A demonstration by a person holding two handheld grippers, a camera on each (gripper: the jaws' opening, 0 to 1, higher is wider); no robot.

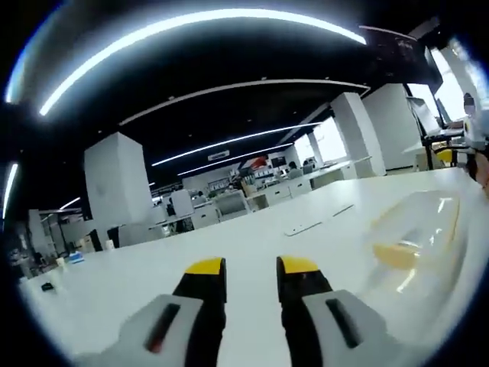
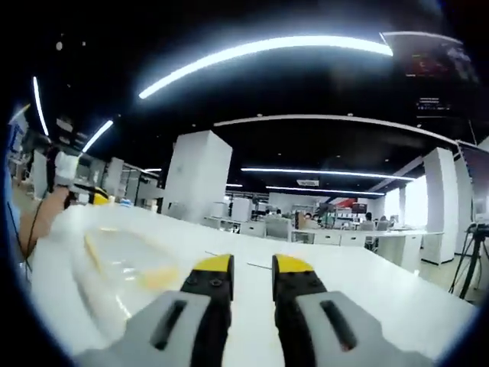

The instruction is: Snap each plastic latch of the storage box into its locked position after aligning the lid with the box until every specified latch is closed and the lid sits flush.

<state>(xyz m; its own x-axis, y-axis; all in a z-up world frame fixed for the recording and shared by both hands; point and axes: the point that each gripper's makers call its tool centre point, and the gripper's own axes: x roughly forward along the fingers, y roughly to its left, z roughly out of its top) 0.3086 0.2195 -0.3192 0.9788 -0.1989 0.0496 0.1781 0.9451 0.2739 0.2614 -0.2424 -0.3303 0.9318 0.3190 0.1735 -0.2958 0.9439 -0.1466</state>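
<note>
1. Left gripper [image 1: 252, 269], black jaws w/ yellow tips, grey housings: jaws stood a narrow gap apart, nothing between them. Hovered over the white table top [image 1: 229, 252], aimed across bare surface, not at the box. Judged: parked low and idle, ready to swing in.

2. Right gripper [image 2: 252, 267], same make: jaws likewise slightly parted, empty, pointing over bare table [image 2: 367, 275]. Judged: same waiting posture.

3. Clear plastic storage box w/ pale yellowish tint [image 1: 416, 237]: lay on table to the right in left gripper view; to the left in right gripper view [image 2: 126, 264]. So it sat between the two grippers, near both, touching neither. Blurred and warped by the lens; could not tell whether the lid was on, aligned or flush, nor pick out any latch or its position.

4. Placement reasoning (judgement): box centred between the hands so each gripper could take the latch on its own side; table flat, giving something to press against.

5. Task status (judgement): not yet begun on latches, no contact made.

6. Background: open-plan office, white pillars [image 2: 199, 176], rows of desks [image 1: 267, 191], curved ceiling light strips [image 1: 199, 30], tripod [image 2: 470, 260] at far right of right gripper view.
</note>
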